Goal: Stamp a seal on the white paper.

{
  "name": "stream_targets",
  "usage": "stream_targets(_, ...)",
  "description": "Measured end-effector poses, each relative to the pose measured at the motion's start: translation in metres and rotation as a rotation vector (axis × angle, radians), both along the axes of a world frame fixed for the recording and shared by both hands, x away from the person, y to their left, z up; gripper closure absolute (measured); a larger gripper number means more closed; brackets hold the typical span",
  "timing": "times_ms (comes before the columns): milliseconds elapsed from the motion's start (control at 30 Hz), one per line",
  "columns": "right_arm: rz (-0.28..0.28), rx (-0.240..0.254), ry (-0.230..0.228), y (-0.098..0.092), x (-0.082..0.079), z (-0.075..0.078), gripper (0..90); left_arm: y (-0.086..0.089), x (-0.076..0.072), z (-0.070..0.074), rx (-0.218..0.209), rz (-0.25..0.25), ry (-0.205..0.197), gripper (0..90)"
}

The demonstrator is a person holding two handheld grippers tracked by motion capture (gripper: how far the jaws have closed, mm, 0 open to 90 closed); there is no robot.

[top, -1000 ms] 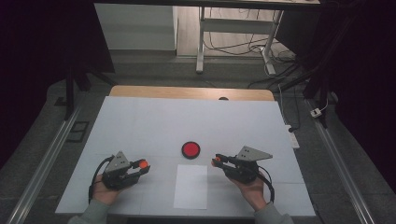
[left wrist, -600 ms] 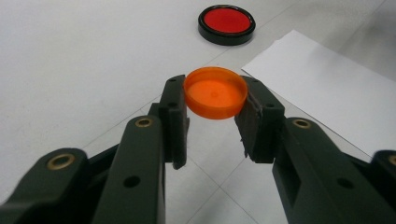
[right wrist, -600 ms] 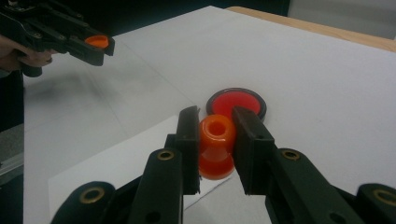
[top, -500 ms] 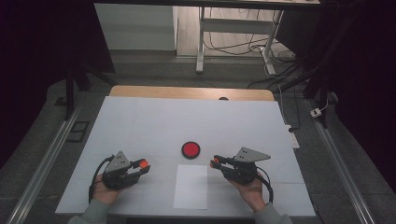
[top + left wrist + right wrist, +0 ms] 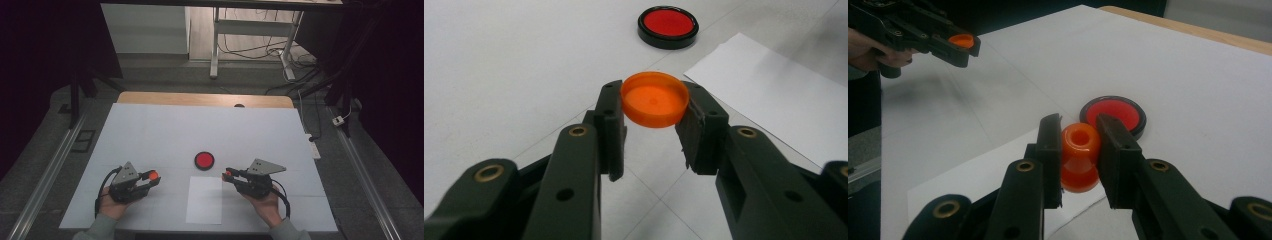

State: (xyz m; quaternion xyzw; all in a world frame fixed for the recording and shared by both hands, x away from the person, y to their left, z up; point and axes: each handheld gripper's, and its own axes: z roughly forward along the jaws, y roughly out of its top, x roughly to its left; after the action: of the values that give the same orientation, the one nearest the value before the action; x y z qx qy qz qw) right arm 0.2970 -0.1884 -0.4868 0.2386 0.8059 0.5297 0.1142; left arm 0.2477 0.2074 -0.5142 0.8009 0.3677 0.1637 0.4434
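- I have a dim room ahead of me, with a white frame stand (image 5: 250,35) and loose cables (image 5: 295,65) on the floor past the far edge.
- The bench (image 5: 150,130) is a white surface with a wooden strip along the back; it carries a white paper sheet (image 5: 205,200) near my edge and a black-rimmed red disc (image 5: 204,160) just beyond it.
- My left gripper (image 5: 152,177) sits left of the sheet, my right gripper (image 5: 229,175) right of it, tips pointing inward at each other, well apart across the sheet.
- The left gripper is clamped on an orange cap (image 5: 654,99) by its rim, held flat, hollow side up as far as I can judge.
- The right gripper is closed on a small orange bottle (image 5: 1080,156) around its neck, its open mouth turned towards the camera, its long axis running roughly along the jaws, just above the sheet's corner.
- The relation that matters: the cap lies across the sheet from the bottle's mouth, at about the same height. I judge the cap must be turned to face that mouth before the two meet, and neither hand is clearly nearer the middle.
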Motion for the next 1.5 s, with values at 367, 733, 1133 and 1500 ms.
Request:
stream_targets(367,0.038,-0.017,0.008,0.013,-0.003,-0.004,72.3,-0.001,0.000,0.000,0.004,-0.005,0.001,64.4)
stream_targets(733,0.075,-0.041,0.016,0.025,-0.007,-0.009,72.2,-0.001,0.000,0.000,0.002,-0.003,-0.001,64.4)
stream_targets(1133,0.112,-0.068,0.031,0.040,-0.011,-0.018,72.2,0.000,0.000,0.000,0.006,-0.006,0.002,64.4)
stream_targets(1500,0.134,-0.099,0.041,0.048,-0.012,-0.024,72.2,0.000,0.000,-0.001,0.006,-0.007,0.003,64.4)
